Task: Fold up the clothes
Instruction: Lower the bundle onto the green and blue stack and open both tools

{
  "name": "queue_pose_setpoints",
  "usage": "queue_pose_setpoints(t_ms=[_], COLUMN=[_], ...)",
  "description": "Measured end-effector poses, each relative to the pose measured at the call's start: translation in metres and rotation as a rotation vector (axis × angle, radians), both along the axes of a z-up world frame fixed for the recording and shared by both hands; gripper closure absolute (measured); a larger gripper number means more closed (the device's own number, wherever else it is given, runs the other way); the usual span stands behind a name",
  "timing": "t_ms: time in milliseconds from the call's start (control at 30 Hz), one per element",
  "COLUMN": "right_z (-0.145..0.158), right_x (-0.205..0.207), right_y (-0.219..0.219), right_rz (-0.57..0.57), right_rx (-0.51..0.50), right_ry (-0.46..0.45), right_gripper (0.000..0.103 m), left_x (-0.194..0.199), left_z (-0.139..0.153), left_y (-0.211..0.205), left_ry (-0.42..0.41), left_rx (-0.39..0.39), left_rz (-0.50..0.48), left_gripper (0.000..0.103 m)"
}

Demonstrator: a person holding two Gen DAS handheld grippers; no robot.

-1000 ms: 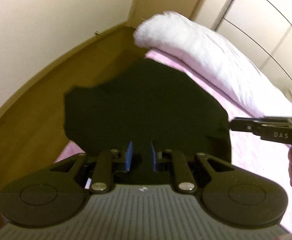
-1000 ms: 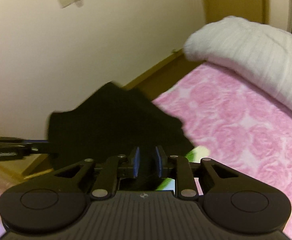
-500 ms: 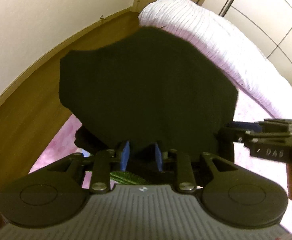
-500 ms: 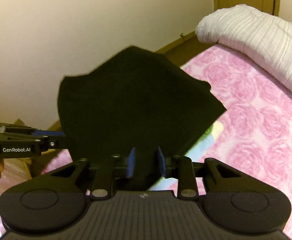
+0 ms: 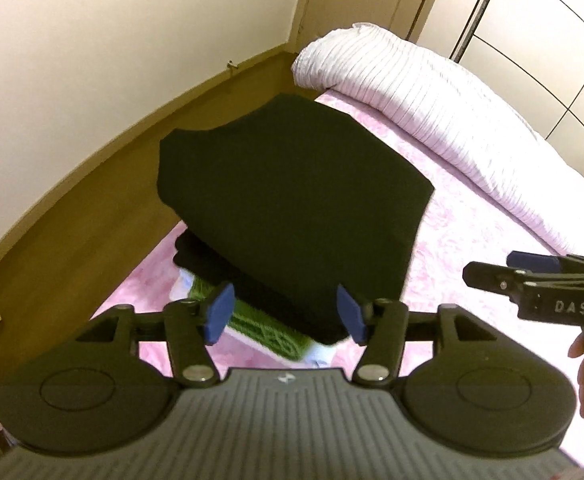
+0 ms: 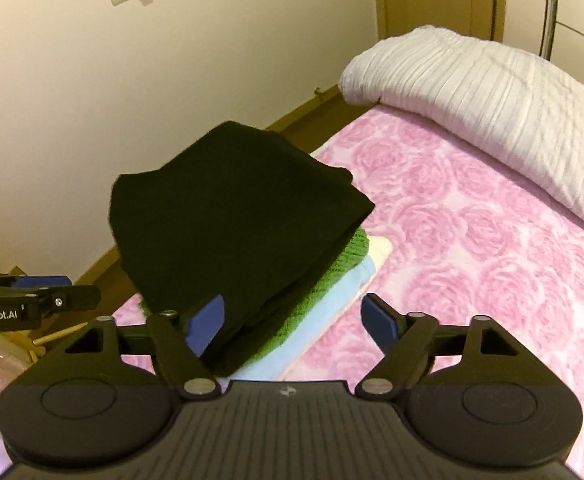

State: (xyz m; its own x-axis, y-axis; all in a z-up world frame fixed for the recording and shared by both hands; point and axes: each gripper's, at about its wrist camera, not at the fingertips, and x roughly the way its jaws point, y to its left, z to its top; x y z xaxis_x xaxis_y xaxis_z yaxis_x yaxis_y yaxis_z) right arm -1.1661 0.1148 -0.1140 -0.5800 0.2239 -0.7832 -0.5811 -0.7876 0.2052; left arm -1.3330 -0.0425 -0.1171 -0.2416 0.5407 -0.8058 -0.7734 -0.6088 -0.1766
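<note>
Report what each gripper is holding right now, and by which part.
Nothing is held. The left gripper and right gripper are both opening, pads clear of the folded black garment, which lies on the stack of folded clothes.

Folded garment [image 5: 292, 200] atop clothes stack [image 6: 315, 300] on bed [image 6: 471, 240] — duvet [image 6: 491, 92] behind

Folded black garment [image 5: 292, 200] flat atop stack of folded clothes [image 6: 311, 300], near pink bed's edge.
</note>
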Motion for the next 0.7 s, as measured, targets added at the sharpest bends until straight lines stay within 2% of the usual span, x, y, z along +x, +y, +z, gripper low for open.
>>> queue_pose_setpoints(t_ms=[267,367,700], right_z=[0.033,0.045,0.074], right_x=[0.056,0.081,0.176], right_y=[-0.032,-0.041,-0.058], right_rz=[0.031,0.061,0.159], right_rx=[-0.043,-0.038,0.01], right_ry=[0.013,0.031,0.049], right_gripper=[0.014,0.015,0.014], left_x=[0.079,0.116,0.232], left_z=[0.043,0.062,0.089], left_y=[-0.033,-0.049,-0.08], left_ry=[0.082,0.119,0.171], left_rx=[-0.027,-0.023,-0.047], left_rz=[0.056,0.095,0.213], left_gripper=[0.034,0.023,0.002])
